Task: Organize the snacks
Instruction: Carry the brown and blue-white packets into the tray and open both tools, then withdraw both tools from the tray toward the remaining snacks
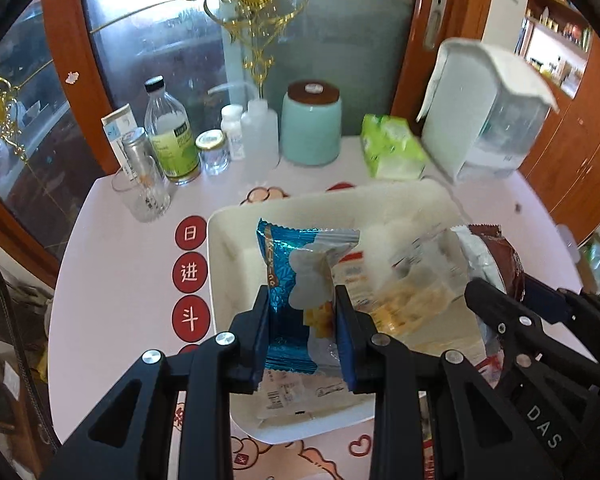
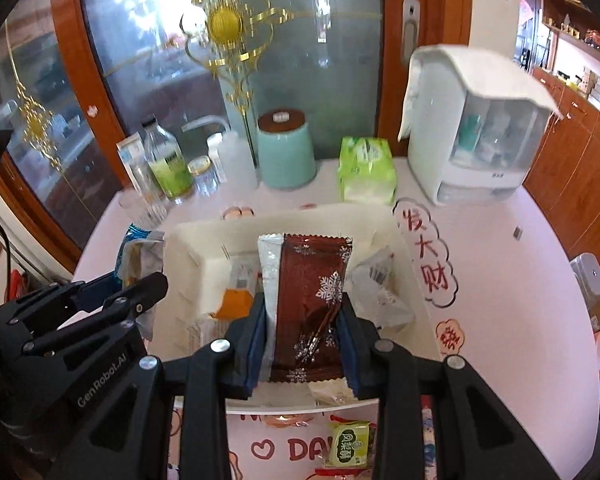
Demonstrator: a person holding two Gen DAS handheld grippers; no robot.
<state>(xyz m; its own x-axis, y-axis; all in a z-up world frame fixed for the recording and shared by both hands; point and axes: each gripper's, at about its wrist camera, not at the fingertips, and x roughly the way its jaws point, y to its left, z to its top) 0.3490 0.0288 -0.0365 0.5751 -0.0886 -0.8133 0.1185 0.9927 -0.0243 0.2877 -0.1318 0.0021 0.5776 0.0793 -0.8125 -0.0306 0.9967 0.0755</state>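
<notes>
Both of your 2 grippers hang over the white bin (image 2: 416,280): the left gripper (image 1: 302,312) pinches a blue packet (image 1: 284,264), the right gripper (image 2: 302,320) a brown packet (image 2: 312,292). Crowding them there could knock either packet outside the bin.

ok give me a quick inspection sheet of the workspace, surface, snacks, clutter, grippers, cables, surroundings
surface: round pale pink table with red printed stickers.
job's things: white bin mid-table already holds packets; small green snack lies on the table nearer the camera.
clutter: along the back, bottles and jars, teal canister, green tissue pack, white organiser box.
grippers: left gripper clamps a blue packet; right gripper clamps a brown snowflake packet; both over the bin.
cables: nothing seen on the table.
surroundings: wood-framed glass doors with gold ornaments, shelves at right.
</notes>
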